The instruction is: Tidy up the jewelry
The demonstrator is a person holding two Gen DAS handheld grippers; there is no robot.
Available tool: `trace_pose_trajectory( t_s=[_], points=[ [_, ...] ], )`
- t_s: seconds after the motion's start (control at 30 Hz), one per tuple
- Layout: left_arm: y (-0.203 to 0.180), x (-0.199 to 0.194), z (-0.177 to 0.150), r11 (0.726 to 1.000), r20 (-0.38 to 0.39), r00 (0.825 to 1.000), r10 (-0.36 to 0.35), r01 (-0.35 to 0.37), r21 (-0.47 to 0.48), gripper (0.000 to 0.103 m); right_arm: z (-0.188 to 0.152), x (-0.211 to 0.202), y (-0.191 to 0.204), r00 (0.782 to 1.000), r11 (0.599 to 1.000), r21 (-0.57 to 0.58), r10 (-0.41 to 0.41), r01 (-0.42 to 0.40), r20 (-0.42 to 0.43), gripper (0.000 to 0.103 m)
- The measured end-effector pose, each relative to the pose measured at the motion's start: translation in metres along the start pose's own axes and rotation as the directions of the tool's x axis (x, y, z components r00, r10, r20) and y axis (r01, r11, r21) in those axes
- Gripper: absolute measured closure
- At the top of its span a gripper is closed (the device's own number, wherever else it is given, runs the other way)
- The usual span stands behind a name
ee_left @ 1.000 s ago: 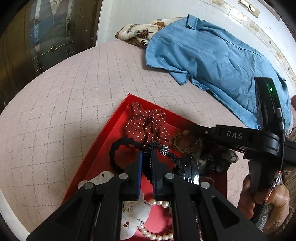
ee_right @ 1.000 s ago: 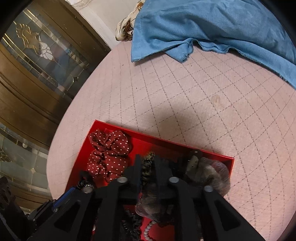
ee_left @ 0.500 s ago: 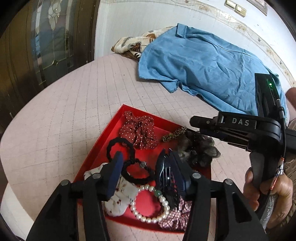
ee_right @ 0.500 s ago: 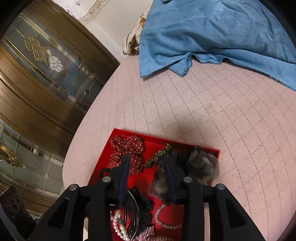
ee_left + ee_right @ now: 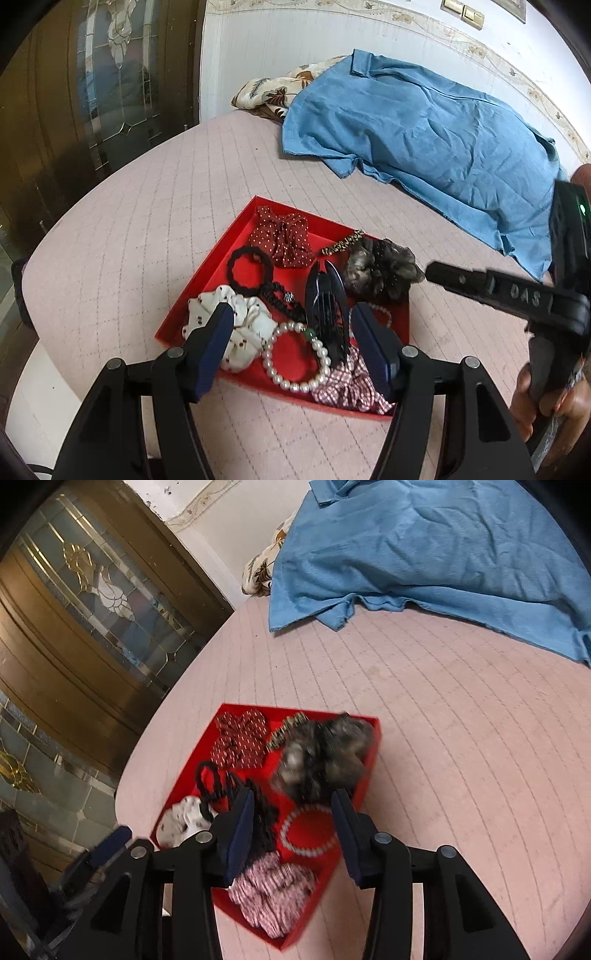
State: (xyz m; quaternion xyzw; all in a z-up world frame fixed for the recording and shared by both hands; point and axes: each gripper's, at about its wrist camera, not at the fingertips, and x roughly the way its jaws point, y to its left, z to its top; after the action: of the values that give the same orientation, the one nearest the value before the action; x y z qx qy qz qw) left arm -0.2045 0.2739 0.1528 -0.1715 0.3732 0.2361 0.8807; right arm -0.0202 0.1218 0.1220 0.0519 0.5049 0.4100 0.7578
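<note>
A red tray (image 5: 221, 243) lies on the pink quilted bed and holds several hair pieces. In it are a red dotted scrunchie (image 5: 282, 236), a black beaded hair tie (image 5: 247, 266), a white scrunchie (image 5: 243, 328), a pearl bracelet (image 5: 295, 384), a black claw clip (image 5: 327, 306), a dark grey scrunchie (image 5: 380, 269), a leopard band (image 5: 343, 242) and a checked scrunchie (image 5: 347, 387). My left gripper (image 5: 292, 308) hovers above the tray's near side, jaws opening, holding nothing. My right gripper (image 5: 293, 795) hangs over the tray (image 5: 375, 746), jaws opening, nothing pressed between them.
A blue shirt (image 5: 424, 129) and a floral cloth (image 5: 266, 92) lie at the far side of the bed (image 5: 147, 221). A wooden door with leaded glass (image 5: 92, 92) stands to the left, beyond the bed's edge. A person's hand (image 5: 554, 398) holds the right gripper's handle.
Both grippers went from shut to open and drew back and up from the tray. The left let go of the black beaded hair tie; the right released the leopard band and grey scrunchie.
</note>
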Motion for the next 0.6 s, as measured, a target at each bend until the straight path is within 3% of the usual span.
trace_pose_trajectory(
  t_s=[0.6],
  points=[
    [-0.031, -0.041, -0.021, 0.996, 0.043, 0.998, 0.046, -0.050, 0.081, 0.033, -0.073, -0.058, -0.014, 0.992, 0.991, -0.053, -0.124, 0.125, 0.033, 0.045]
  ],
)
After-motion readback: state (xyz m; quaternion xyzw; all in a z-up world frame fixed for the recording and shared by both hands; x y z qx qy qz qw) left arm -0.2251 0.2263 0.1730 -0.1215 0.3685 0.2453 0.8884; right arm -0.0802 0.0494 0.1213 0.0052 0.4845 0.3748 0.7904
